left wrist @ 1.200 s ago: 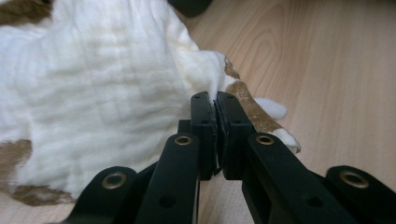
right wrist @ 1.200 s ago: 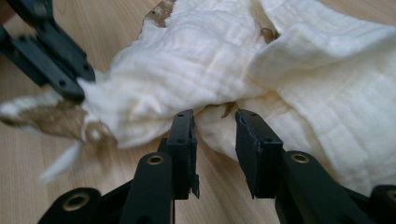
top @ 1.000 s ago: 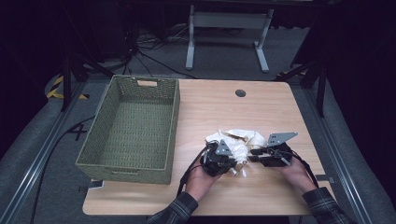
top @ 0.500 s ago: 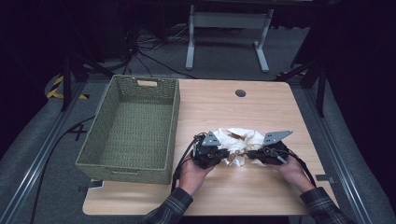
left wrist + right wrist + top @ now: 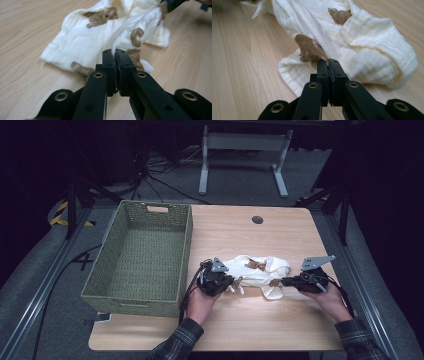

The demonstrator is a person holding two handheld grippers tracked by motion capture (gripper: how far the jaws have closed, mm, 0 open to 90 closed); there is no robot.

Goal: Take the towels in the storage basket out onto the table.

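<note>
A crumpled cream cloth (image 5: 257, 270) with brown prints lies on the wooden table (image 5: 240, 325), right of centre. My left gripper (image 5: 234, 281) is at the cloth's left end. In the left gripper view the cloth (image 5: 100, 37) spreads ahead, and the left gripper (image 5: 115, 52) is shut on a fold of it beside a brown print. My right gripper (image 5: 280, 281) is at the right end. In the right gripper view the right gripper (image 5: 328, 62) is shut on the cloth (image 5: 362, 50) at an edge under a brown patch. The cloth sags a little between the two grips.
A green woven basket (image 5: 130, 301) with nothing in it stands on the left half of the table, close to my left hand. A round cable hole (image 5: 257, 219) sits near the far edge. Behind the table stands a metal frame (image 5: 240, 160) on a dark floor.
My hands have moved apart: the left gripper to the left, the right gripper to the right and slightly up. The cloth is drawn out wider between them.
</note>
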